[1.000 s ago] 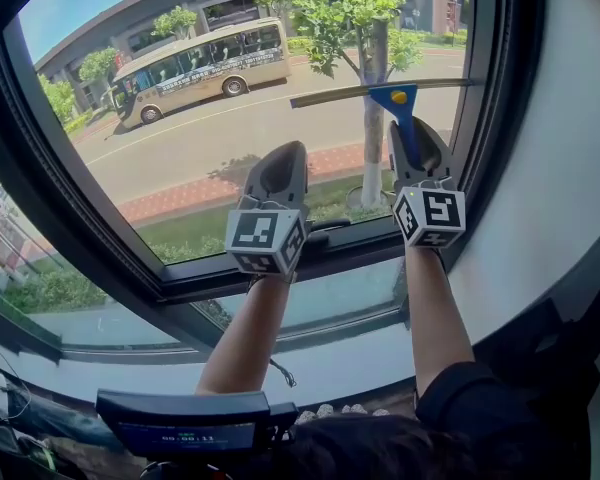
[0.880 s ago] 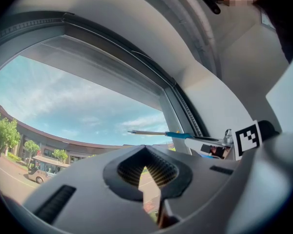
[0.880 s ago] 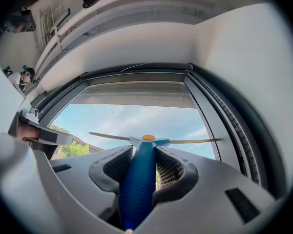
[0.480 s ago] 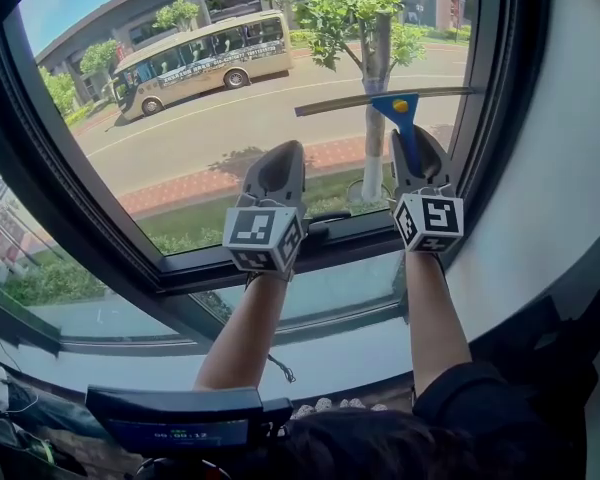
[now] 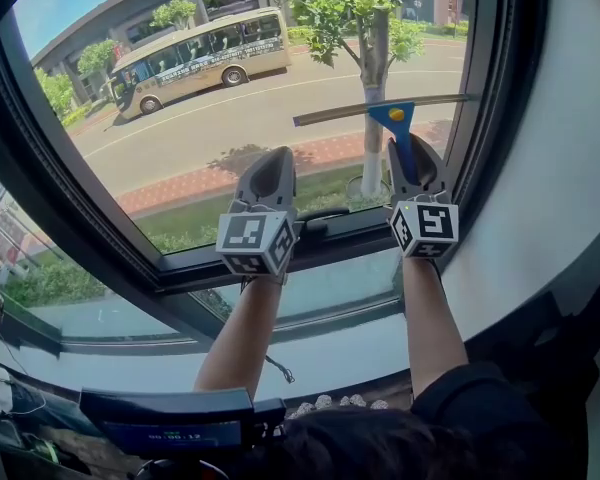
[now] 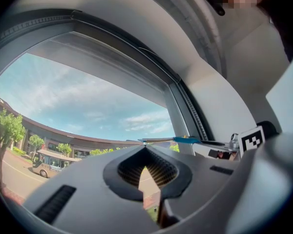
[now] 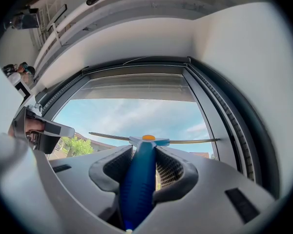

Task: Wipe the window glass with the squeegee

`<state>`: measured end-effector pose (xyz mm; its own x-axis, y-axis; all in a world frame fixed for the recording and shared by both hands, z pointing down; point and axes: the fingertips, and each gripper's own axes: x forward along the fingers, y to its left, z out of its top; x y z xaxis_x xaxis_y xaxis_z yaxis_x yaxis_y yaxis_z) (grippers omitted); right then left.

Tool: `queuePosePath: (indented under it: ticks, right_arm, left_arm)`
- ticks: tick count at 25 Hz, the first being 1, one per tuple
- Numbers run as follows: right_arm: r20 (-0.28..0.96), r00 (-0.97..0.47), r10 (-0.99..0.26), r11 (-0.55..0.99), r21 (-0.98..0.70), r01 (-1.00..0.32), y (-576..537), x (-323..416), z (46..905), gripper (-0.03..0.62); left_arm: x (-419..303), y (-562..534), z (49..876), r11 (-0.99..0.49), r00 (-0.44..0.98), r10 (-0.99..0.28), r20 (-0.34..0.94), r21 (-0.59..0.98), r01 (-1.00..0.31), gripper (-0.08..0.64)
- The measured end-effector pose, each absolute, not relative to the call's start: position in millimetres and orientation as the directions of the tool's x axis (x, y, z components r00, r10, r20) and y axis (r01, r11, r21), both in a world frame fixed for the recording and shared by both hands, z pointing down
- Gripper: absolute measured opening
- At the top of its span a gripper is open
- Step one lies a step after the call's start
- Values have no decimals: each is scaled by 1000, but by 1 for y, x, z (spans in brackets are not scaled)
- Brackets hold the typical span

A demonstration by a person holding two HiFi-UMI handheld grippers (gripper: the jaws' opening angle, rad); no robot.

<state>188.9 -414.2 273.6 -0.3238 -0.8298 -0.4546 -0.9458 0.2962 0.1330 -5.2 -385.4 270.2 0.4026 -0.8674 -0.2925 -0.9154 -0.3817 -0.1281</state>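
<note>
Lower than a second ago, my right gripper (image 5: 412, 160) pinches the squeegee (image 5: 395, 118) by its blue handle at the frame's right, my left gripper (image 5: 271, 173) beside it pressed together and empty, and I judge the blade needs even, level pressure on the window glass (image 5: 210, 118).

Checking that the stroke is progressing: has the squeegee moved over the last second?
Yes. The squeegee, clamped in the right gripper, has slid down the glass, closer to the window's lower frame.
</note>
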Motion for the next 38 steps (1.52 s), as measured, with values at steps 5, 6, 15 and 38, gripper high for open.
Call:
queuePosePath:
  ticks: [5,6,15,38]
  right_arm:
    - [-444,-323,-836,295,132,-946,-414,190,281,141]
    - [-441,-321,-838,295,129,-947,-413,190,284,141]
    - [-416,-315,-853,296,112,-949,-410,191,301,141]
    - [-296,-336,-894,311,131,-941,-409,192,359,141]
  left_arm:
    - [-7,-385,272,-378,399,-870,-291,-128,-917,2]
    - [-7,-385,273,-379,401,-870,-289,-129,-916,2]
    - [-2,-385,285,-391,410,-873,-264,-123,-912,3]
    - [-17,-382,315,-362,365,-902,-230,-58,-930,3]
